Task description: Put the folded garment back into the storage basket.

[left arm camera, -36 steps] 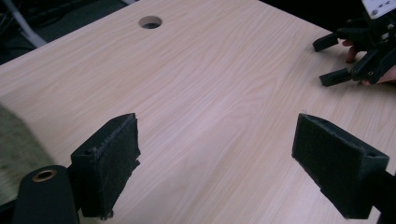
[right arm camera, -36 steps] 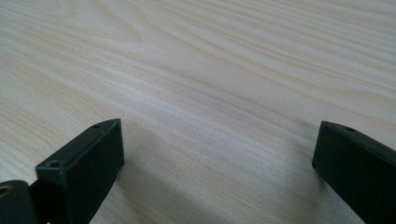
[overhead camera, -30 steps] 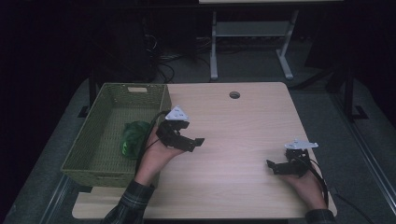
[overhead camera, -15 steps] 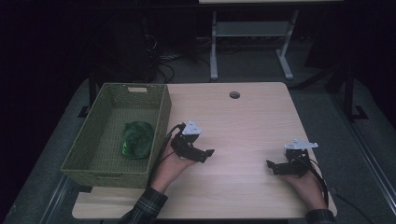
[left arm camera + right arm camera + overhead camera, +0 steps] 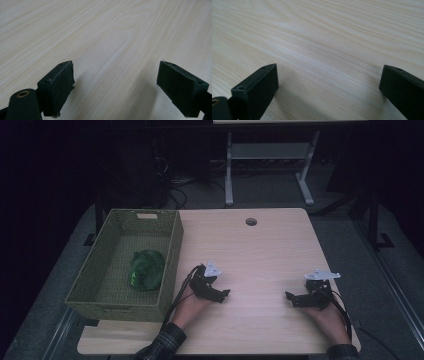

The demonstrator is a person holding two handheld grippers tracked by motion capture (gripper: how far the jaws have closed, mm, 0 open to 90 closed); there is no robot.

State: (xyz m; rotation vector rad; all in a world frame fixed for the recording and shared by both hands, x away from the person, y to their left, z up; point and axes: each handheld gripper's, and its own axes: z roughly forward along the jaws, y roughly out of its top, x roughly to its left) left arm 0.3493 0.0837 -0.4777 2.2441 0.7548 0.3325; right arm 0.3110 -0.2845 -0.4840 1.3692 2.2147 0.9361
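A pale wooden table with fine grain carries everything, a round cable hole near its far edge. Left of the left gripper stands a green woven basket, a dark green crumpled thing on its floor. No writing can be read. The left gripper and the right gripper, well apart, rest low over bare wood, jaws spread wide and empty.

Wooden table, green basket aboard
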